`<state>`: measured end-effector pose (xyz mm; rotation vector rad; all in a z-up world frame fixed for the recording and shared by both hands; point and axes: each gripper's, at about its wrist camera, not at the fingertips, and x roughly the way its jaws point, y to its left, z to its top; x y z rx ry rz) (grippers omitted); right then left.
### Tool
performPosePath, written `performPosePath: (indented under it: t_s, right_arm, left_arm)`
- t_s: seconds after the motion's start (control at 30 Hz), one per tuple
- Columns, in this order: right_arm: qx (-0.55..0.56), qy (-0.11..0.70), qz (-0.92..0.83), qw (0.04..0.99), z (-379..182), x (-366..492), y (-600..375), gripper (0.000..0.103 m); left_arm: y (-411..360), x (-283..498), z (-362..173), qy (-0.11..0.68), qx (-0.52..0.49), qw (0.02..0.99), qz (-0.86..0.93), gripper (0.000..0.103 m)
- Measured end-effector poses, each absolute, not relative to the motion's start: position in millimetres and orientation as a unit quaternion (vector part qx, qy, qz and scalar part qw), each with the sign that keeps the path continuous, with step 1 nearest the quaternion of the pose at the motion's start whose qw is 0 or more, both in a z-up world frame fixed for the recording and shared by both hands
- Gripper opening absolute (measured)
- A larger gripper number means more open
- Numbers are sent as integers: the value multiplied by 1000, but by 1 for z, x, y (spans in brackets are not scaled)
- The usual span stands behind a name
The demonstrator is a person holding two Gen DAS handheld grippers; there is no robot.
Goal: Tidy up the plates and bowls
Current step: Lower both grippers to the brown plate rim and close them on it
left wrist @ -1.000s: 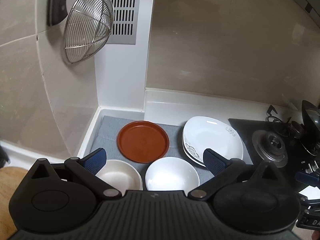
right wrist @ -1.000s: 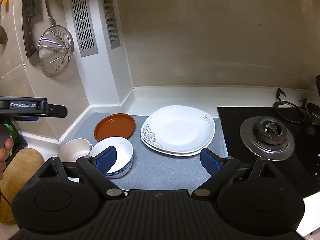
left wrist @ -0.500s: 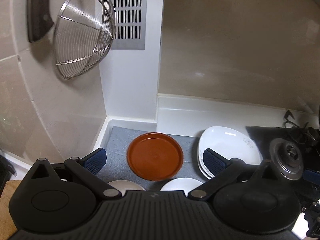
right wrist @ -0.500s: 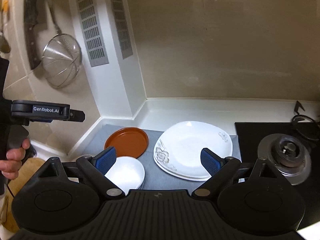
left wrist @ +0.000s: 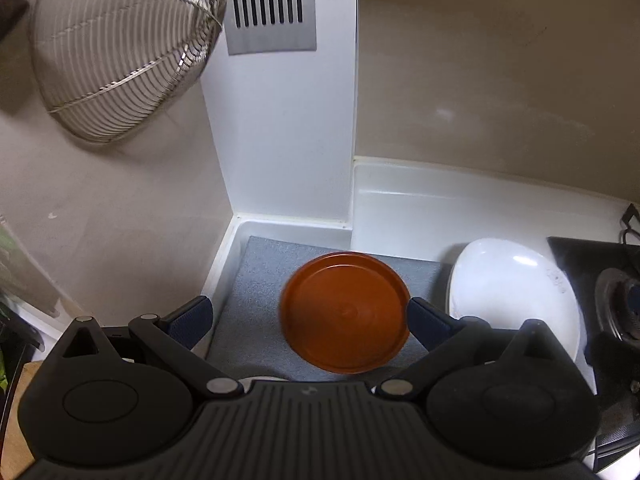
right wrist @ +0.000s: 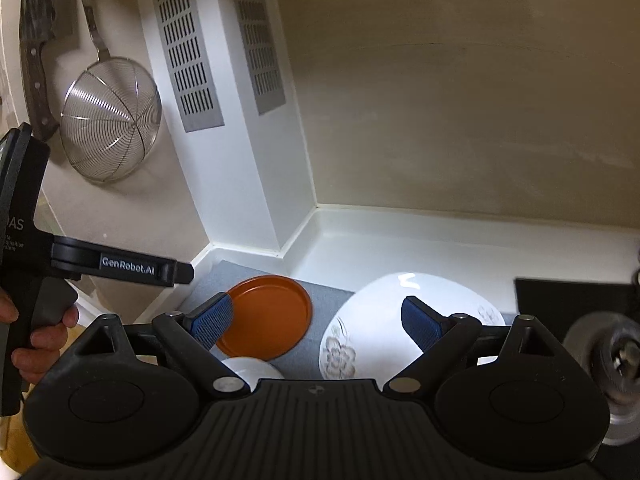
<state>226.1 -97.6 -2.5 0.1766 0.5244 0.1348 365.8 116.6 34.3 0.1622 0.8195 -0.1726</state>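
Task status: not yet started. Both tongs, left point(left wrist: 308, 314) and right point(right wrist: 318, 320), stand wide apart and hold nothing. The orange plate point(left wrist: 346, 312) lies alone on the grey mat point(left wrist: 256, 280) on the desk; the white plates point(right wrist: 400, 320) sit stacked just beside it. Compared with one second earlier, both tongs have advanced, and the bowls have almost left view.

- Orange-brown plate point(left wrist: 346, 312): smooth with a dull, satin sheen; looks like plastic.
- White plates point(right wrist: 384, 320): glossy, glazed-looking ceramic, with a grey flower print.
- Mat point(left wrist: 256, 280) under them: grey, matt, grainy.
- Strainer point(left wrist: 120, 48): shiny metal wire.
- Counter point(right wrist: 420, 240): smooth white gloss.
- Vent grilles point(right wrist: 188, 48): matt grey metal.
- Gripper bodies: matt black ribbed plastic; blue pads point(right wrist: 210, 322) finely textured.
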Motion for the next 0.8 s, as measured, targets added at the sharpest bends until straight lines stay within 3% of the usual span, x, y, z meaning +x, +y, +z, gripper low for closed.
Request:
performPosePath:
  t_s: [0.8]
  right_arm:
    - [44, 337, 107, 934, -48, 354, -76, 92]
  left_arm:
    - [131, 446, -30, 485, 38, 871, -60, 103]
